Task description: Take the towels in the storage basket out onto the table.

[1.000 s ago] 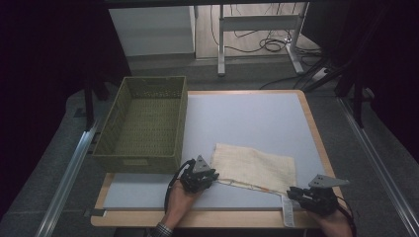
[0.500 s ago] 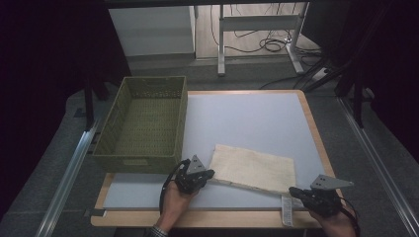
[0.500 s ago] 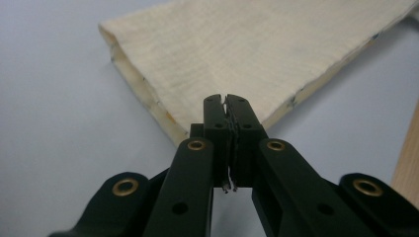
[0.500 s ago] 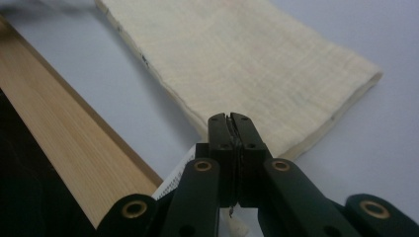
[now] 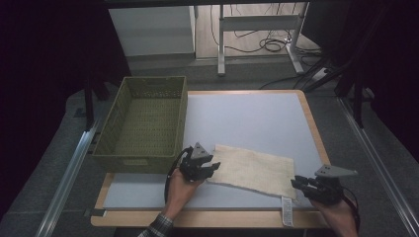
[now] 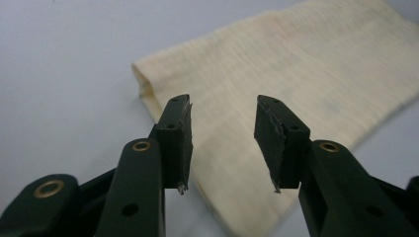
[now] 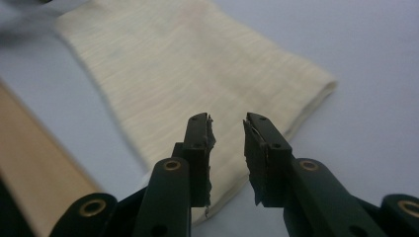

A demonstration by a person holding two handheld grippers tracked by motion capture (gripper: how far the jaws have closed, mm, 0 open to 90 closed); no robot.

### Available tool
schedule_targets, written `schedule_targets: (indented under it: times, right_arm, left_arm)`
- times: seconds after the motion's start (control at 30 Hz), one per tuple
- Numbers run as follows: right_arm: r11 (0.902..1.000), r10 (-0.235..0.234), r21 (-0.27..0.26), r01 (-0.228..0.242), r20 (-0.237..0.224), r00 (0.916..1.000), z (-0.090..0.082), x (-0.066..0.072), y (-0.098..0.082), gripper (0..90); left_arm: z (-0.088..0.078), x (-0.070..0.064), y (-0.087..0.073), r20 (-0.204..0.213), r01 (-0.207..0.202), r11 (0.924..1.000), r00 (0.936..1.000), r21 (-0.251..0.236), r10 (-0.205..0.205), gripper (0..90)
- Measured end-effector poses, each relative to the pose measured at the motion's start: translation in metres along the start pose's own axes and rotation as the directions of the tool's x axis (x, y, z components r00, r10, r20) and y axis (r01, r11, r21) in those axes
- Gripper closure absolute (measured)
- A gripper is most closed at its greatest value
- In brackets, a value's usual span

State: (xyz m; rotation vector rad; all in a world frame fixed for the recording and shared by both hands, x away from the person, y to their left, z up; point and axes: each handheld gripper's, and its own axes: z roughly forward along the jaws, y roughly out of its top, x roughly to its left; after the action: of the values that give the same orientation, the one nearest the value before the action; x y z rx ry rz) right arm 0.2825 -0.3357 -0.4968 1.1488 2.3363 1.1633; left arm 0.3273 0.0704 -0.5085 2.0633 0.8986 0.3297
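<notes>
Now folded cream cloth lies flat on pale blue table mat, lower centre of high view, well right of green basket at left. Left gripper at cloth's left edge, lower centre-left; jaws have just been opening, stand apart with clear gap, cloth lying beneath and beyond, nothing pinched. Right gripper at cloth's lower right corner; jaws have just been opening, narrower gap, pads off fabric. White tag pokes from cloth's near edge onto wooden table border.
</notes>
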Motion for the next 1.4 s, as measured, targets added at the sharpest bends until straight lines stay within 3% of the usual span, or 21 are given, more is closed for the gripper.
schedule_targets:
  times: [0.07, 0.13, 0.33, 0.47, 0.57, 0.63, 0.67, 0.7, 0.73, 0.8, 0.87, 0.97, 1.1, 1.17, 1.23, 1.3, 1.33, 1.37, 1.4]
  right_arm:
    - [1.0, 0.005, -0.003, -0.005, 0.01, 0.9999, 0.003, -0.004, 0.002, 71.6]
    - [0.9995, 0.028, -0.014, -0.027, 0.042, 0.9987, 0.014, -0.02, 0.012, 70.9]
    - [0.9992, 0.038, -0.012, -0.037, 0.096, 0.9947, 0.033, -0.04, 0.029, 68.2]
    - [0.9989, 0.045, 0.006, -0.046, 0.123, 0.9913, 0.046, -0.05, 0.031, 62.8]
    - [0.9992, 0.036, 0.015, -0.037, 0.106, 0.9937, 0.056, -0.052, 0.028, 61.1]
    - [0.9988, 0.026, 0.038, -0.03, 0.094, 0.9952, 0.062, -0.051, 0.026, 66.2]
    - [0.9991, 0.021, 0.036, -0.025, 0.093, 0.9955, 0.064, -0.049, 0.024, 73.2]
    - [0.9991, 0.021, 0.036, -0.025, 0.093, 0.9955, 0.064, -0.049, 0.024, 73.2]
    - [0.9987, 0.028, 0.04, -0.03, 0.062, 0.9977, 0.064, -0.046, 0.024, 83.7]
    - [0.9987, 0.016, 0.048, -0.019, 0.062, 0.9979, 0.064, -0.046, 0.026, 84.8]
    - [0.9978, -0.004, 0.066, 0.0, 0.072, 0.9974, 0.067, -0.05, 0.032, 85.6]
    - [0.9984, 0.0, 0.057, -0.005, 0.08, 0.9968, 0.07, -0.055, 0.038, 85.5]
    - [0.9988, -0.011, 0.049, 0.006, 0.103, 0.9946, 0.082, -0.066, 0.056, 85.4]
    - [0.9986, 0.001, 0.053, -0.007, 0.106, 0.9943, 0.095, -0.074, 0.068, 85.2]
    - [0.9984, 0.008, 0.055, -0.014, 0.101, 0.9948, 0.099, -0.076, 0.071, 85.1]
    - [0.9977, 0.006, 0.067, -0.012, 0.098, 0.9951, 0.107, -0.076, 0.073, 84.3]
    - [0.9977, -0.005, 0.068, -0.003, 0.107, 0.9943, 0.109, -0.074, 0.073, 82.9]
    - [0.9977, -0.005, 0.068, -0.003, 0.107, 0.9943, 0.109, -0.074, 0.073, 82.9]
    - [0.9989, 0.006, 0.045, -0.011, 0.109, 0.994, 0.103, -0.074, 0.073, 79.5]
  left_arm:
    - [0.011, 0.005, 0.009, -0.016, 0.002, 1.0, 0.9999, 0.004, -0.002, 58.6]
    - [0.024, 0.015, 0.022, -0.045, 0.017, 0.9998, 0.9989, 0.006, -0.016, 59.8]
    - [0.04, 0.036, 0.035, -0.09, 0.064, 0.998, 0.9939, -0.003, -0.064, 58.6]
    - [0.058, 0.05, 0.034, -0.097, 0.081, 0.9965, 0.9922, 0.021, -0.079, 56.3]
    - [0.064, 0.053, 0.031, -0.105, 0.065, 0.9971, 0.9926, 0.04, -0.061, 56.3]
    - [0.072, 0.053, 0.023, -0.085, 0.066, 0.9958, 0.9945, 0.064, -0.061, 57.5]
    - [0.072, 0.053, 0.023, -0.085, 0.066, 0.9958, 0.9945, 0.064, -0.061, 58.8]
    - [0.072, 0.053, 0.021, -0.073, 0.069, 0.9965, 0.9952, 0.046, -0.065, 58.8]
    - [0.071, 0.053, 0.02, -0.033, 0.073, 0.9963, 0.9969, 0.046, -0.071, 69.9]
    - [0.07, 0.051, 0.02, -0.016, 0.067, 0.9964, 0.9977, 0.053, -0.066, 82.5]
    - [0.067, 0.046, 0.021, -0.017, 0.043, 0.9965, 0.999, 0.071, -0.042, 85.3]
    - [0.063, 0.042, 0.02, -0.008, 0.034, 0.9967, 0.9994, 0.073, -0.034, 85.6]
    - [0.048, 0.033, 0.01, 0.027, 0.061, 0.9958, 0.9976, 0.068, -0.063, 85.8]
    - [0.034, 0.026, 0.0, 0.056, 0.078, 0.9961, 0.9952, 0.039, -0.081, 85.7]
    - [0.032, 0.026, -0.001, 0.051, 0.076, 0.9966, 0.9957, 0.029, -0.078, 85.3]
    - [0.03, 0.028, -0.001, 0.018, 0.074, 0.9973, 0.9971, 0.009, -0.074, 78.1]
    - [0.029, 0.03, 0.0, 0.012, 0.079, 0.9969, 0.9968, -0.001, -0.079, 68.7]
    - [0.03, 0.032, 0.002, 0.025, 0.096, 0.9954, 0.9951, -0.006, -0.096, 68.7]
    - [0.032, 0.031, 0.004, 0.02, 0.086, 0.9962, 0.9961, -0.011, -0.086, 63.4]
